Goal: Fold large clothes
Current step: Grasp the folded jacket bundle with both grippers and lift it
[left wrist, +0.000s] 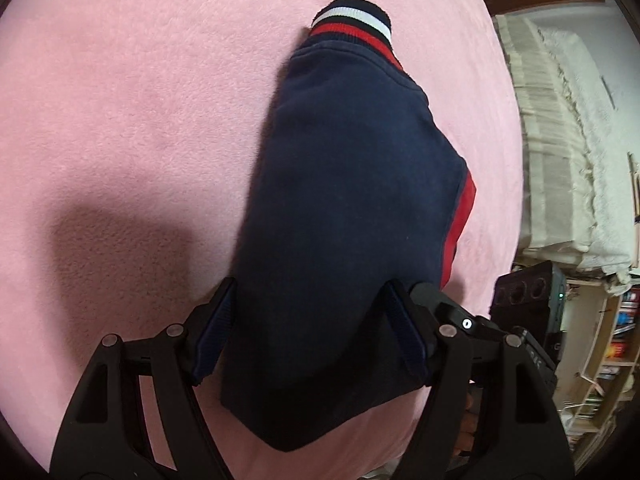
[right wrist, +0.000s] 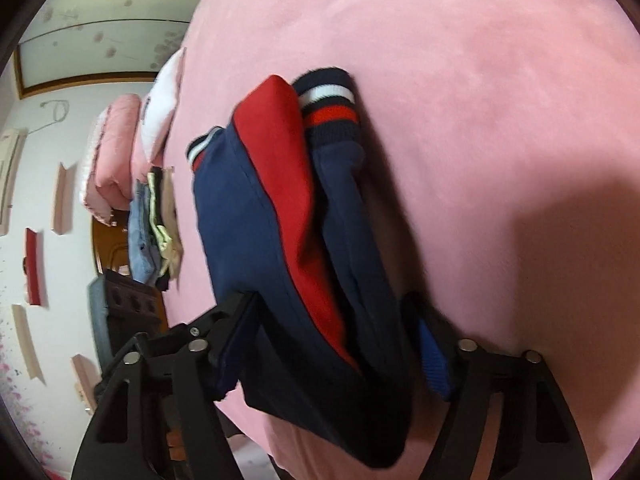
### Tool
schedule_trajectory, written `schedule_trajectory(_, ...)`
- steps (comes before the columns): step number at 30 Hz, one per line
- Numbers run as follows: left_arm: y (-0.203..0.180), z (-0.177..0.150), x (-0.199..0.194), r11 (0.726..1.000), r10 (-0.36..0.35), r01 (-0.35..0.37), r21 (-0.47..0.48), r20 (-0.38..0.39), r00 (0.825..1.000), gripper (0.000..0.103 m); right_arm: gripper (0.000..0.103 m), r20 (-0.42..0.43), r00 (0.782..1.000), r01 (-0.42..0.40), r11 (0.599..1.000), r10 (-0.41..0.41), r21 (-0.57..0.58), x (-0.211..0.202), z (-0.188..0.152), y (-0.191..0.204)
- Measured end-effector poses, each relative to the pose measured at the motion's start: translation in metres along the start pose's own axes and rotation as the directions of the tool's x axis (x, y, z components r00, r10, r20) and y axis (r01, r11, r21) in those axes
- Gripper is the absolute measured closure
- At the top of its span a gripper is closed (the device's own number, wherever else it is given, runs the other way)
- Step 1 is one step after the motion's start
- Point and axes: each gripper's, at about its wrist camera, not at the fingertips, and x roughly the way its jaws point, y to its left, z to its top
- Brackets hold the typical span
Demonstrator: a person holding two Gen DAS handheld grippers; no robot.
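A folded navy sweatshirt [left wrist: 344,200] with red panels and a striped navy, white and red cuff [left wrist: 352,20] lies on the pink blanket [left wrist: 120,100]. My left gripper [left wrist: 310,316] straddles its near end, jaws wide, the cloth between the fingers. In the right wrist view the same sweatshirt [right wrist: 296,240] shows its red panel [right wrist: 292,184] and cuff [right wrist: 330,104]. My right gripper [right wrist: 332,328] also has its jaws wide around the near end of the bundle. The bundle's near end hangs over the bed edge.
The pink blanket [right wrist: 480,120] covers a bed. A stack of folded clothes [right wrist: 156,224] and a pink quilt [right wrist: 116,152] sit at the bed's far left edge. A white cover [left wrist: 580,140] and shelves [left wrist: 608,352] stand to the right.
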Motion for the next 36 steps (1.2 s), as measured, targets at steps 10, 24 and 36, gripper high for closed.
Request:
schedule_trajectory(10,-0.004,-0.018,-0.015,0.995,-0.057,0.046,0.093,0.113,0.992,0.063,0.058,0.069,0.997,0.016,1.000,-0.017,0.008,-0.003,-0.012,0.025)
schedule_trajectory(24,0.038,-0.030,-0.163,0.986,-0.084,0.041,0.161,0.271,0.959,0.073,0.067,0.188,0.981,0.083,0.986,-0.055,-0.145,-0.008,-0.091,0.159)
schedule_trajectory(36,0.174,0.038,-0.395,0.992,0.072,-0.117,0.056,0.513,0.856,0.073,0.067,0.026,0.998,-0.050,0.927,0.064,-0.371,0.133,-0.152,0.397)
